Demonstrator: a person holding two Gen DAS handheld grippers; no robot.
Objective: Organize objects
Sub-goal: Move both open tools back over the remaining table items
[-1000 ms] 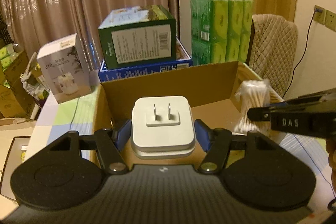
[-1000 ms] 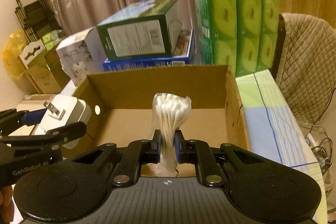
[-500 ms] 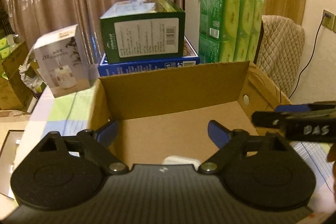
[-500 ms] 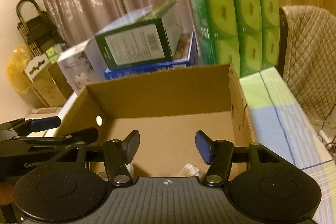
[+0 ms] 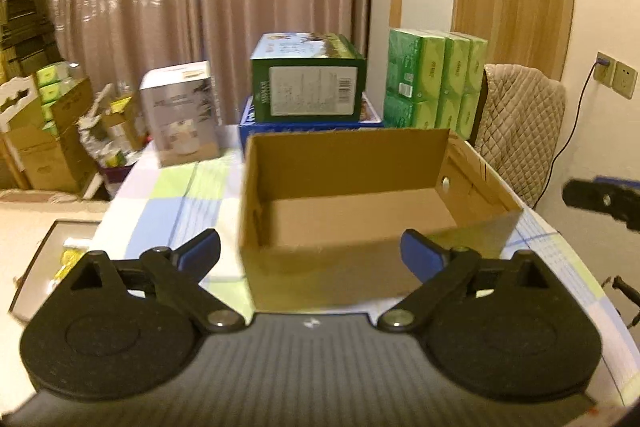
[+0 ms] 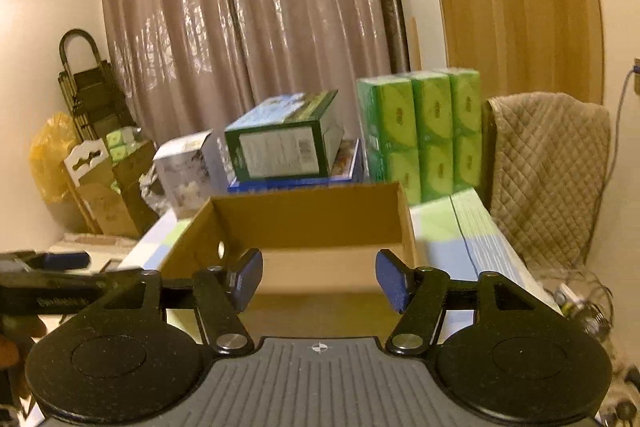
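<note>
Covering the table, a checked cloth [image 5: 180, 199] bears a cardboard box [image 5: 344, 159].

Open-topped cardboard box [image 5: 352, 267], stacked boxes [image 5: 308, 87] behind

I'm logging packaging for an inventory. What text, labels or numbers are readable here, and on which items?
Nothing reads with certainty.
Dark green box: white label with barcode, print too small.
White box: blurred.
Blue box beneath: print illegible.
Green tissue packs: round logos, unreadable.
Left gripper's side, seen from the right wrist: white lettering, smeared.
</note>
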